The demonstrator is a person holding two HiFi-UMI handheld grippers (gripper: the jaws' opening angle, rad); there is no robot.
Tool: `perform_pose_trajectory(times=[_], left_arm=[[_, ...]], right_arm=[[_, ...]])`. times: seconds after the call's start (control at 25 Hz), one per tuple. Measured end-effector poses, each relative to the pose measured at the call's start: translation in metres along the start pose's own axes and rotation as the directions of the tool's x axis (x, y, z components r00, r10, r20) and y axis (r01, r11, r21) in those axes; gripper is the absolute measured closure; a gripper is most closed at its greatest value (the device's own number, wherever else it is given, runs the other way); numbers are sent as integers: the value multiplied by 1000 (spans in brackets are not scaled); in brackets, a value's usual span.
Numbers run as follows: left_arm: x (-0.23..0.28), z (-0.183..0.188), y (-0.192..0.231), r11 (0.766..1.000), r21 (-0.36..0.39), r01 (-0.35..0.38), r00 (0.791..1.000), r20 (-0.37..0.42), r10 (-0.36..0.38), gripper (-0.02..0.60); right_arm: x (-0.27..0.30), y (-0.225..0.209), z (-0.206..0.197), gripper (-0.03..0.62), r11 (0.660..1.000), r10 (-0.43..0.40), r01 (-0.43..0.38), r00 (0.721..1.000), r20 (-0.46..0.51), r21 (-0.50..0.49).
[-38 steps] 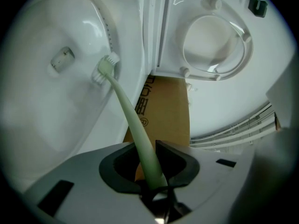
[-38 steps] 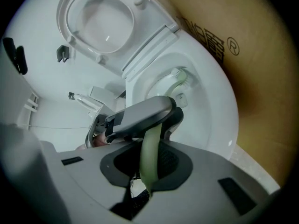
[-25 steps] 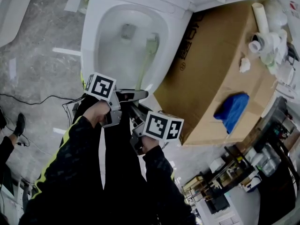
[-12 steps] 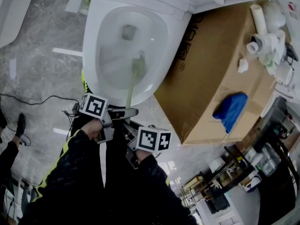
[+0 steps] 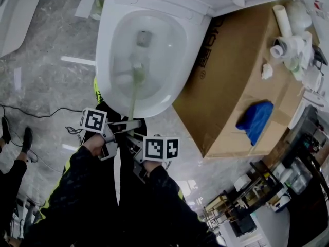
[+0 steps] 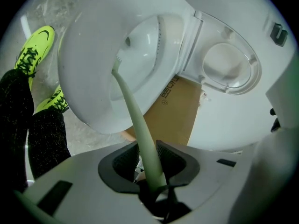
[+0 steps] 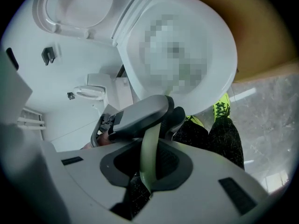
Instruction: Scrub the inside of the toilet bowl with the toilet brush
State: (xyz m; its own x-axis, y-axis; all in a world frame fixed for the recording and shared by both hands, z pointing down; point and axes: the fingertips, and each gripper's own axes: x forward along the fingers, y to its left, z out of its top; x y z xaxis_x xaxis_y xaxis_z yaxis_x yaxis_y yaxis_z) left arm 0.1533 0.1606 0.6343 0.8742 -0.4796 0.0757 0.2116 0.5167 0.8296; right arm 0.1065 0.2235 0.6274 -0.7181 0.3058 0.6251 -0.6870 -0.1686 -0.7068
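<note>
Since one second ago, the toilet brush (image 5: 136, 70) head has swept from the right wall of the toilet bowl (image 5: 105, 45) to its middle, just near of the drain. Judged: scrubbing under way. Count: one brush, one bowl, two grippers. Left gripper (image 6: 148, 171) and right gripper (image 7: 147, 166) both clench its pale green handle.

Left gripper (image 6: 149, 167): jaws clamped on the pale green toilet brush (image 6: 132, 108) handle. Shaft slants up-left over the rim into the toilet bowl (image 6: 86, 104) (bristles barely show). Lid (image 6: 229, 64) raised. Cardboard box (image 6: 180, 111) beyond the bowl. Neon shoes (image 6: 35, 48) at left.
</note>
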Motion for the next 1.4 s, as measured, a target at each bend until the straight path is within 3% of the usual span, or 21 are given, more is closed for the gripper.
perform_pose_trajectory(times=[0.36,0.6,0.76,1.0,1.16,1.28,1.4], left_arm=[[-20,41,-10,998,59,-29,997,77,25,480],[-25,65,-18,988,141,-59,992,121,42,480],[-31,86,-16,966,213,-147,980,168,112,480],[-19,112,-42,976,210,-54,980,198,12,481],[-13,131,-48,959,267,-94,979,202,39,482],[4,138,-63,962,274,-17,982,188,-36,482],[15,144,-59,956,289,-58,983,183,5,482]], right_arm=[[27,18,28,537,999,37,-37,999,-21,-36],[34,27,48,537,995,47,-50,998,-42,-86],[35,31,66,537,989,35,-41,999,-40,-141],[38,39,98,537,981,35,-38,999,-21,-191],[33,42,120,537,976,42,-39,999,8,-216],[27,40,133,537,976,41,-33,999,31,-216],[16,33,144,537,977,33,-19,998,61,-214]])
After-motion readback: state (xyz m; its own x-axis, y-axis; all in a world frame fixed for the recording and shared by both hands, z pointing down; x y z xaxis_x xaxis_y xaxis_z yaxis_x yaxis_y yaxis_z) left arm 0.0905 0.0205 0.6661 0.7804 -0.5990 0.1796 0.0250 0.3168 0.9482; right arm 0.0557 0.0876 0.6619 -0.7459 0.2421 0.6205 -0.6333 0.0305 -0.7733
